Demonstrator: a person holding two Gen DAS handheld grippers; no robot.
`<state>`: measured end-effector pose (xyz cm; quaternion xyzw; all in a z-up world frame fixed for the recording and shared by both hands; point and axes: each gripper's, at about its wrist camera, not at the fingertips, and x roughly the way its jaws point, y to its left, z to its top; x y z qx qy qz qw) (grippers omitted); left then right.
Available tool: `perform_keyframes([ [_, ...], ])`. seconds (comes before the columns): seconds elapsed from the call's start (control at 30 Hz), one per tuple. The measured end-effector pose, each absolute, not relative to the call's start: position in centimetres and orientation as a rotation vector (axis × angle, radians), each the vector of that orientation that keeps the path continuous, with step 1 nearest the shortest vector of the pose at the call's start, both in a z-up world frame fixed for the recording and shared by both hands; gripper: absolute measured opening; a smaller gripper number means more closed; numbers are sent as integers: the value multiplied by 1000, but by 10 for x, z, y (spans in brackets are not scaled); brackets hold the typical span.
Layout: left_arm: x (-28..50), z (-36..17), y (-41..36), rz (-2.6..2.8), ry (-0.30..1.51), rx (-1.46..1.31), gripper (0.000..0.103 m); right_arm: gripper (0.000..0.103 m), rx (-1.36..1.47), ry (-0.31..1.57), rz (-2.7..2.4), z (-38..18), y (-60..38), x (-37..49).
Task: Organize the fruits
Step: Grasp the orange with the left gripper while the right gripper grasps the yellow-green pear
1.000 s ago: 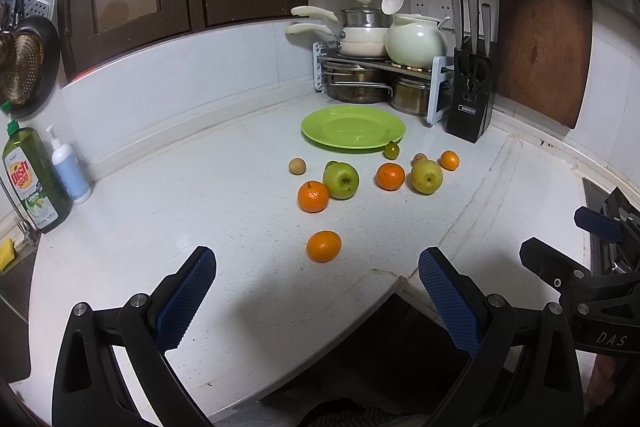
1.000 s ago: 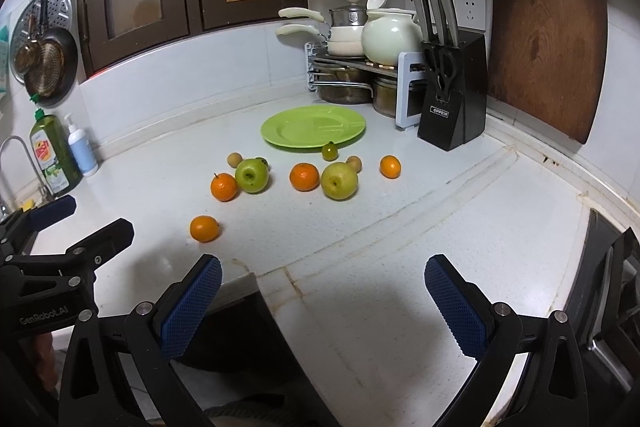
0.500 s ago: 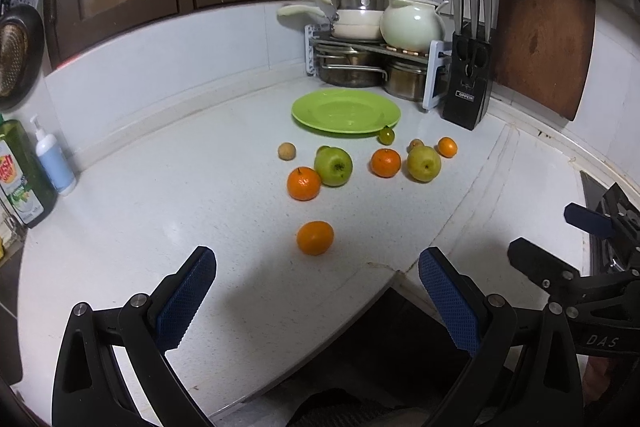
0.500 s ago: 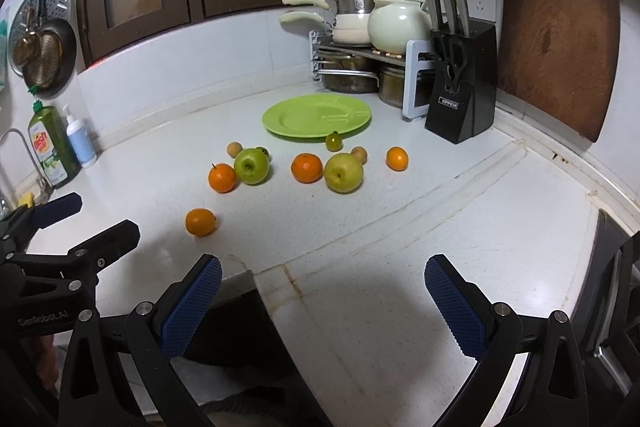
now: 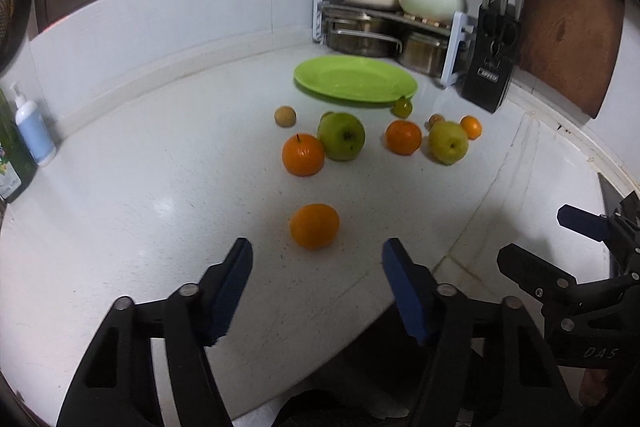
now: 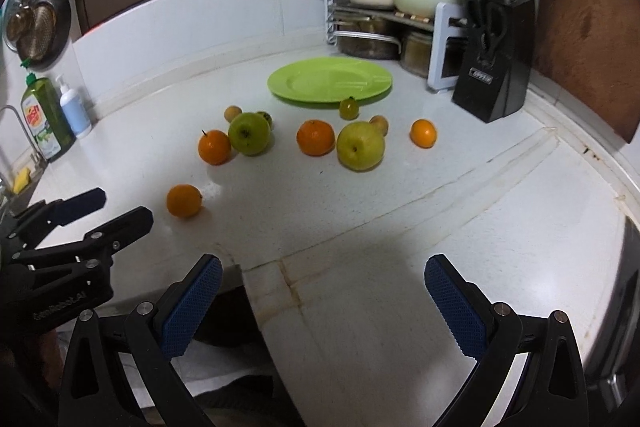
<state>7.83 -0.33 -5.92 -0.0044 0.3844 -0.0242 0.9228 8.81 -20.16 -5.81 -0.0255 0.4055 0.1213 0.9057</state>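
Observation:
Several fruits lie on the white counter in front of a green plate (image 5: 354, 78), which also shows in the right wrist view (image 6: 330, 81). The nearest orange (image 5: 315, 225) lies alone, just ahead of my open left gripper (image 5: 316, 259); it shows in the right wrist view (image 6: 184, 201) too. Behind it are another orange (image 5: 303, 155), a green apple (image 5: 341, 136), a third orange (image 5: 403, 137), a yellow-green apple (image 5: 448, 142) and some small fruits. My right gripper (image 6: 322, 281) is open and empty over the counter's front edge, well short of the fruit.
A pot rack (image 5: 384, 31), a knife block (image 5: 490, 75) and a wooden cutting board (image 5: 568, 23) stand at the back right. Soap bottles (image 6: 46, 117) stand at the left by the sink. The counter's front edge has a notch below the grippers.
My left gripper has moved forward and down toward the lone orange, and its jaws have narrowed somewhat. My right gripper has edged forward a little.

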Motion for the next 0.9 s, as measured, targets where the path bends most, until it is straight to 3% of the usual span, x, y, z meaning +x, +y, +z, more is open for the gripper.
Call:
perform_keyframes([
  [0.2,98,-77,-6,-44,807,0,50,102,-41,868,263,-71,-198,112],
  [0.53,122,-91,-3,-35,846,-3,48,102,-24,917,275,-86,-194,136],
  [0.67,130,-95,-1,-46,872,-16,38,102,-17,930,283,-90,-193,144],
  [0.9,139,-95,1,-74,887,-29,37,101,-12,940,286,-94,-192,156],
])
